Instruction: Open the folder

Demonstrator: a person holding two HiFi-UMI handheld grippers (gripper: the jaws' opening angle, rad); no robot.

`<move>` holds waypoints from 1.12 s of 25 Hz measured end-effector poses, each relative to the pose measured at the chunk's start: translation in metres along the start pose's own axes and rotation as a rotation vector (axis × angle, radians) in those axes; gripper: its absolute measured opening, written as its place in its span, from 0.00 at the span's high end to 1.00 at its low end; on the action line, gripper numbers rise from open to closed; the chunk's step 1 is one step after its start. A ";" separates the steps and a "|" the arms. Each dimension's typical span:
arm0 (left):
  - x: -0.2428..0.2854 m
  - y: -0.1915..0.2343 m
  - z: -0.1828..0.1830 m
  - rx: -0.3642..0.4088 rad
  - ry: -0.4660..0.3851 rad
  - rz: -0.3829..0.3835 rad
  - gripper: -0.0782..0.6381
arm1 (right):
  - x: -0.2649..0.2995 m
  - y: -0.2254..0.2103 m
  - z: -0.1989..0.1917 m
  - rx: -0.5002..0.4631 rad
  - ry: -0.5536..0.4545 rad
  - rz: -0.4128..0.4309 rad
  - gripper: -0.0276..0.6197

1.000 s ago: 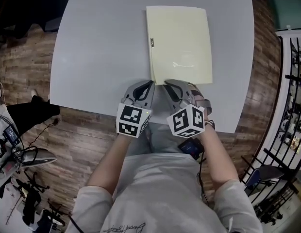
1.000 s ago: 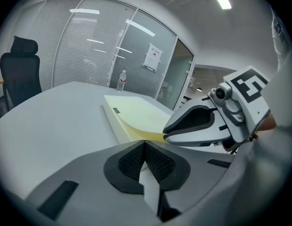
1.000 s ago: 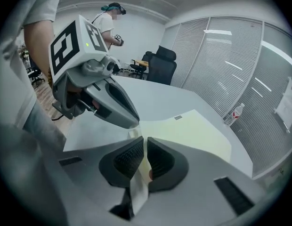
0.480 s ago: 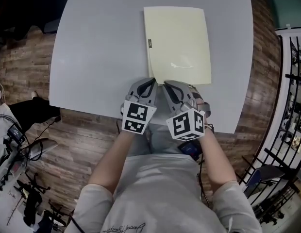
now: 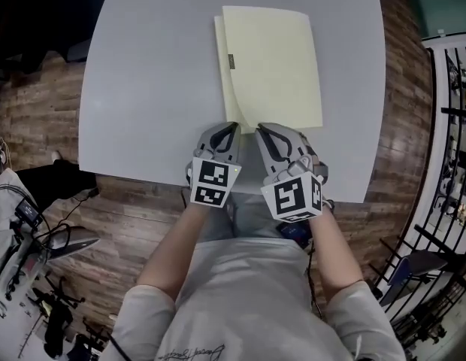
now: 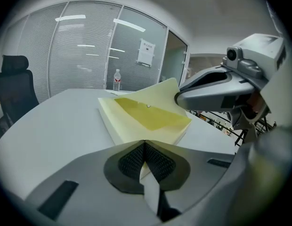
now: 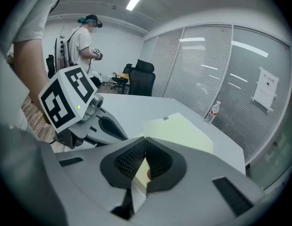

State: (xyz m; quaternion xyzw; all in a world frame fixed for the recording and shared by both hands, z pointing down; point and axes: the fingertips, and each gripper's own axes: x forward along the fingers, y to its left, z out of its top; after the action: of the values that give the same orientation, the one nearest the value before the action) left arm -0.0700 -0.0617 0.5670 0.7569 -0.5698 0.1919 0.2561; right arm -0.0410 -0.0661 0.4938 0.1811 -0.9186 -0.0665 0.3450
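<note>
Your left claw [image 5: 233,128] is clenched on the yellow folder [image 5: 272,62] at its lower leaf, near edge, on the grey desk [image 5: 143,81] — your right claw [image 5: 260,129], just beside, pinches the front cover, raised off the leaf below

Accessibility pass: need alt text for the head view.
Seen from above, the left gripper and right gripper both pinch the near edge of a pale yellow, slightly opened folder on a grey table.

Wears pale grey short-sleeved shirt [image 5: 248,292], dark script printed low on front. Fitted with grey moulded left gripper [image 5: 234,126] and right gripper [image 5: 258,128], black-and-white marker cube [image 5: 213,183] on each, black ribbed pads [image 6: 130,161] inside.
</note>
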 end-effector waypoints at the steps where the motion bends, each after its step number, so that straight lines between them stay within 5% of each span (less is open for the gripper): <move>1: 0.000 0.000 0.000 -0.001 -0.001 -0.002 0.88 | -0.003 -0.002 0.001 0.007 -0.007 -0.007 0.92; 11: -0.005 0.006 -0.002 0.035 0.024 -0.036 0.88 | -0.063 -0.048 0.017 0.065 -0.094 -0.258 0.92; 18: -0.006 0.013 -0.004 0.058 0.045 -0.055 0.88 | -0.106 -0.093 0.000 0.239 -0.136 -0.468 0.92; 28: -0.005 0.019 -0.005 0.058 0.045 -0.055 0.88 | -0.143 -0.136 -0.056 0.454 -0.104 -0.604 0.92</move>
State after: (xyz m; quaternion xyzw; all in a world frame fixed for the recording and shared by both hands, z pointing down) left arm -0.0900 -0.0587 0.5715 0.7748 -0.5371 0.2182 0.2522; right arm 0.1343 -0.1382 0.4149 0.5120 -0.8313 0.0307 0.2140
